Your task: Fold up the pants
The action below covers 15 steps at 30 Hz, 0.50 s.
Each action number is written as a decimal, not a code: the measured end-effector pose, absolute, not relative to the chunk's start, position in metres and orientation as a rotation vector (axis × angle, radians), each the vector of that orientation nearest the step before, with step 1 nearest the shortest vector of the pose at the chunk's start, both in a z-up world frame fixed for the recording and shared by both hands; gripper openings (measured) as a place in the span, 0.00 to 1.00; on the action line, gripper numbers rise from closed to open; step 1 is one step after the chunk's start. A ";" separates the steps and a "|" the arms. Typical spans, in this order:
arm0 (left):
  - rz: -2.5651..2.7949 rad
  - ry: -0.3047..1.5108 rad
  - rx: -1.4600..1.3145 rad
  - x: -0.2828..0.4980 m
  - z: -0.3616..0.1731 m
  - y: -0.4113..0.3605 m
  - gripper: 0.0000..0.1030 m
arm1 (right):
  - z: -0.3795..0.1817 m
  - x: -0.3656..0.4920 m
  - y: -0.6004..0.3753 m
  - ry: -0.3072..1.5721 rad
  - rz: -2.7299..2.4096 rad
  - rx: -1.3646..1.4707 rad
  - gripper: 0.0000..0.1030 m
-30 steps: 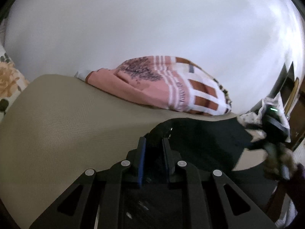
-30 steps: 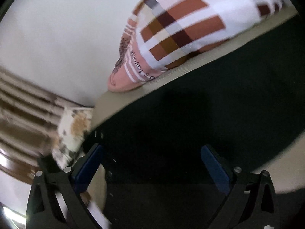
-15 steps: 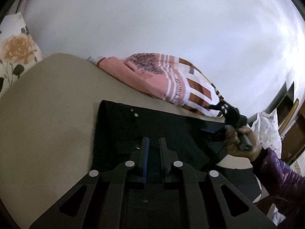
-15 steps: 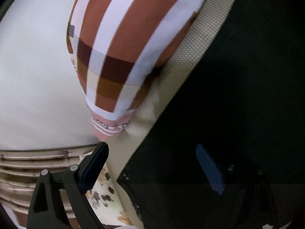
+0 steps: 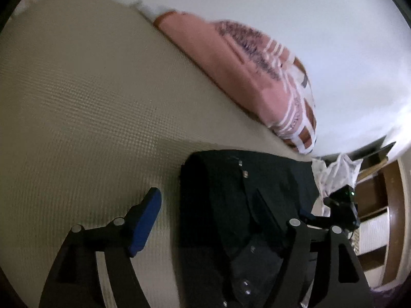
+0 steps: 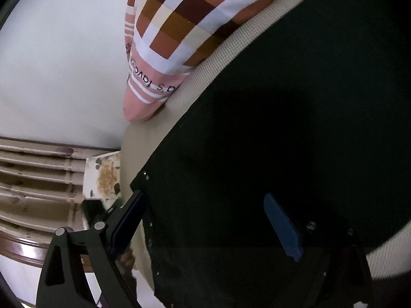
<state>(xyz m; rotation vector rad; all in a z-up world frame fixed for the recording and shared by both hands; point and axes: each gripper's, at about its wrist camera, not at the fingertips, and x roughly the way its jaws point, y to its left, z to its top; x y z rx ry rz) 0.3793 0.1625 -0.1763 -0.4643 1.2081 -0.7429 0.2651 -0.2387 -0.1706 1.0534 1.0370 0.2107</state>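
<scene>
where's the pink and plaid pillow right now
The pink and plaid pillow lies at the far edge of the beige textured mattress, against the white wall, just beyond the black pants.

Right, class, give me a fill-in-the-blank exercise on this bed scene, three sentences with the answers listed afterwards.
1. The pants lying on the beige mattress cover are ____ in colour.
2. The pads on the left gripper are ____ in colour.
3. The pink and checked pillow lies against a ____ wall.

Missing words: black; blue; white
</scene>
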 end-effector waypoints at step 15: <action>-0.732 0.956 -0.193 0.324 -0.140 0.107 0.13 | -0.174 0.273 -0.261 1.031 0.220 1.042 0.90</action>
